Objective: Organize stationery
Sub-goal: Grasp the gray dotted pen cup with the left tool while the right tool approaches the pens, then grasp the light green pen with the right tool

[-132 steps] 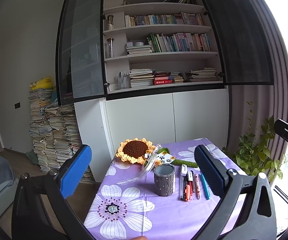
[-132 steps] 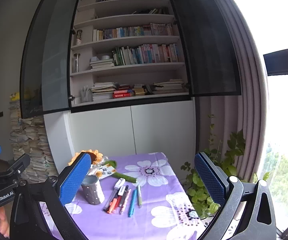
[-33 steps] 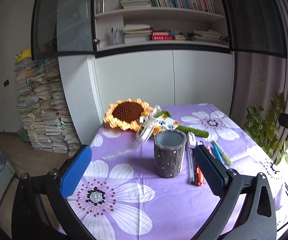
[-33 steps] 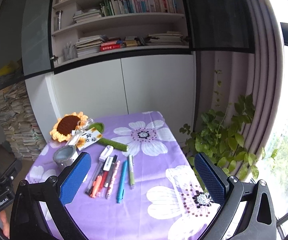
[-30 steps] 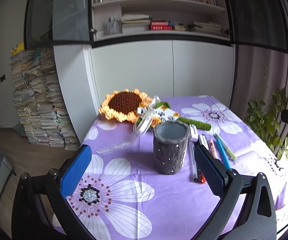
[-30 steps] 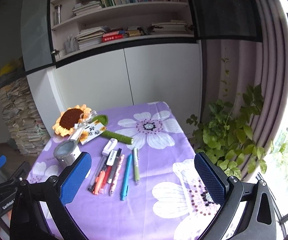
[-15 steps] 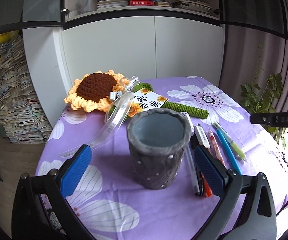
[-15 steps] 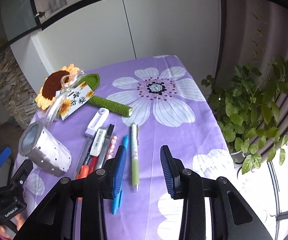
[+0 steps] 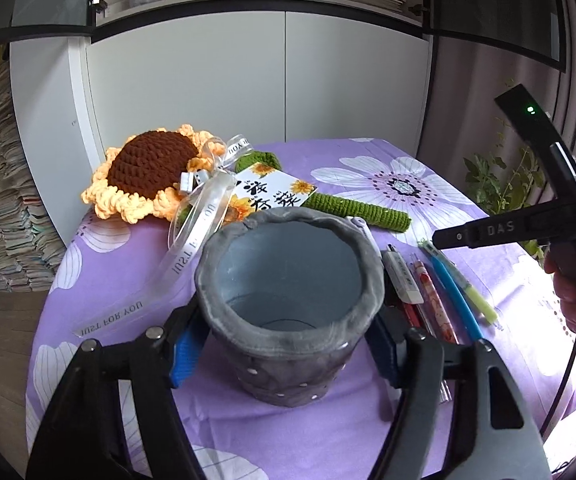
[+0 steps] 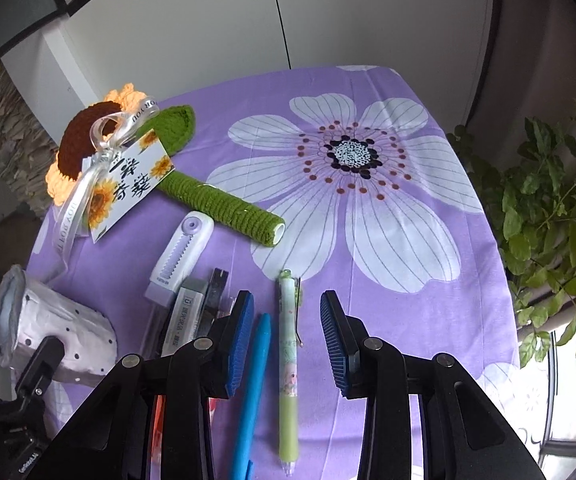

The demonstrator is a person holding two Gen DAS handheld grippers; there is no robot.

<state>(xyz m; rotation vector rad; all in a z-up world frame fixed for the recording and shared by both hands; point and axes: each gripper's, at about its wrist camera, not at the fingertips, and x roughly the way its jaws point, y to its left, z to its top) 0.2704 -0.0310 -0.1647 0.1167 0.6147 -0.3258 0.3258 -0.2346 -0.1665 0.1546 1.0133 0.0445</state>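
A grey pen holder (image 9: 288, 308) stands on the purple flowered tablecloth (image 9: 387, 432). My left gripper (image 9: 286, 344) is shut on its sides. The holder is empty inside; it also shows in the right wrist view (image 10: 48, 336). A row of pens and erasers lies to its right. My right gripper (image 10: 288, 336) is partly open, its fingers on either side of a green pen (image 10: 289, 360) and a blue pen (image 10: 252, 392), just above them. A white correction tape (image 10: 180, 256) and an eraser (image 10: 186, 316) lie further left.
A crocheted sunflower (image 9: 148, 168) with a green stem (image 10: 224, 204), ribbon and card lies at the table's back left. A potted plant (image 10: 547, 208) stands beyond the right table edge. White cabinets (image 9: 248, 80) stand behind.
My left gripper has moved in and closed on the pen holder. My right gripper has lowered over the green and blue pens, with its fingers narrowed.
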